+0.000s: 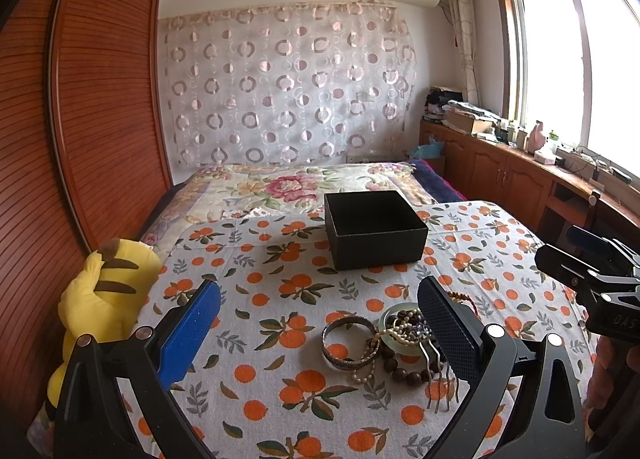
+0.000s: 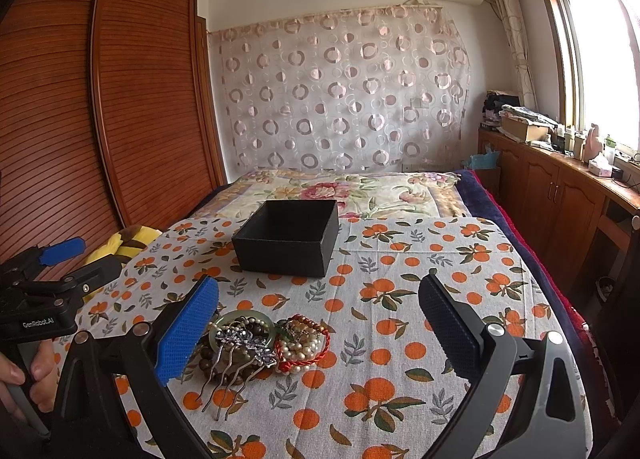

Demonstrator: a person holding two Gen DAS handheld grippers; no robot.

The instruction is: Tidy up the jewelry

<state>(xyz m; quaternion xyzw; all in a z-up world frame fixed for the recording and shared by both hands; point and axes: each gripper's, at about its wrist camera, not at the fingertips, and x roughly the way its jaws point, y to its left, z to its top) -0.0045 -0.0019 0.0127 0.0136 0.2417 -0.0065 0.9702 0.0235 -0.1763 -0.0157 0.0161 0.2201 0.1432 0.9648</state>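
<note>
- A yellow plush toy (image 1: 100, 299) lies at the left edge of the bed, against the slatted wardrobe (image 1: 80, 99).
- The left hand-held gripper (image 1: 320, 323) hangs over the orange-print cloth (image 1: 280, 279) with its jaws spread wide and nothing between them.
- The jewelry pile sits low between those jaws, toward the right finger: a metal bangle (image 1: 350, 343) to the left, touching a jade bangle (image 1: 400, 333) draped with pearls (image 1: 370, 363), with dark wooden beads (image 1: 404, 369) in front.
- A hair comb (image 1: 438, 383) lies with its prongs pointing toward the camera, partly hidden behind the right finger.
- The black box (image 1: 374, 229) stands open and empty farther back on the cloth, well apart from the pile.
- The right hand-held gripper (image 2: 320, 323) is also wide open and holds nothing.
- In its view the pile lies just beside its left finger: comb (image 2: 240, 355) across the jade bangle (image 2: 244, 325), and a red cord bracelet (image 2: 308, 355) ringing more pearls on the right.
- The box (image 2: 288, 237) sits beyond, ahead and slightly left.
- A hand (image 2: 24, 379) grips the left tool's handle at that view's left edge.
</note>
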